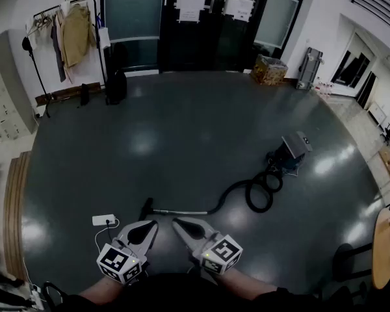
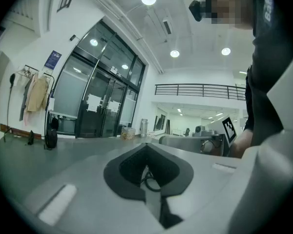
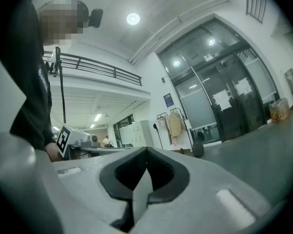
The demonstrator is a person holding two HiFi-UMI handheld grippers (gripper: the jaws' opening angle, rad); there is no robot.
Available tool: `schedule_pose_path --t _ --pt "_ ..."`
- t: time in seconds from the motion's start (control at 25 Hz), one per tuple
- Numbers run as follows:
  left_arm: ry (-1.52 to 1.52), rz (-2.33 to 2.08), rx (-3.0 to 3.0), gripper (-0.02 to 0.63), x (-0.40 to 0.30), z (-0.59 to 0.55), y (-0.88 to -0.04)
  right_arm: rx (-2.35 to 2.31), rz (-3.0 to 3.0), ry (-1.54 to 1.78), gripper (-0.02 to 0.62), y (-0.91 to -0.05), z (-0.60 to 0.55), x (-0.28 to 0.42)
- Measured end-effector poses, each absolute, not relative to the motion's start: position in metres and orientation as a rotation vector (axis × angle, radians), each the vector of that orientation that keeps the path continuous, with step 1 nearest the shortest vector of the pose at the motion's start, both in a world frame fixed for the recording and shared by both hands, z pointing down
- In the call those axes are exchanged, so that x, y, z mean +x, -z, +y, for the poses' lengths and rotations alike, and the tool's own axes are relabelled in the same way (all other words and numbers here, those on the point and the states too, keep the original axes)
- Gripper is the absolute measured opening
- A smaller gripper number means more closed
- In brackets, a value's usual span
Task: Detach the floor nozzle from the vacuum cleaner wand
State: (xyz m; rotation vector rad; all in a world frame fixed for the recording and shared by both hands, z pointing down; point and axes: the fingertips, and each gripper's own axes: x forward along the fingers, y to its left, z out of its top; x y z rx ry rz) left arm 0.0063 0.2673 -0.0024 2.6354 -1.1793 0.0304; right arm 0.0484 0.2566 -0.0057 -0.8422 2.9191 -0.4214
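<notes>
The floor nozzle (image 1: pixel 146 208) lies on the dark floor (image 1: pixel 182 135), at the left end of the one wand (image 1: pixel 182 212), just ahead of the two grippers. One hose (image 1: pixel 259 192) curls from the wand to the one vacuum body (image 1: pixel 290 151) on the right. Around them the floor is wide and open up to the glass doors (image 1: pixel 201 25). One white power strip (image 1: pixel 104 220) lies near the nozzle's left. The left gripper (image 1: pixel 149 226) and the right gripper (image 1: pixel 179 225) both have their fingers closed together, holding nothing.
</notes>
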Motion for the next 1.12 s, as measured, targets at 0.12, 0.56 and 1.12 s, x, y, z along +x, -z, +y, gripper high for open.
schedule_pose_path --t 0.12,0.56,1.12 --pt "-0.033 -1.184 2.633 0.002 0.004 0.268 0.003 -0.842 2.917 0.427 0.002 0.005 0.258 0.046" --pt "-0.057 -1.206 2.625 0.002 0.008 0.269 -0.008 -0.830 2.896 0.385 0.003 0.005 0.264 0.052" --pt "-0.147 -1.346 2.561 0.002 0.034 0.237 -0.021 -0.822 2.843 0.463 0.003 -0.012 0.240 0.108"
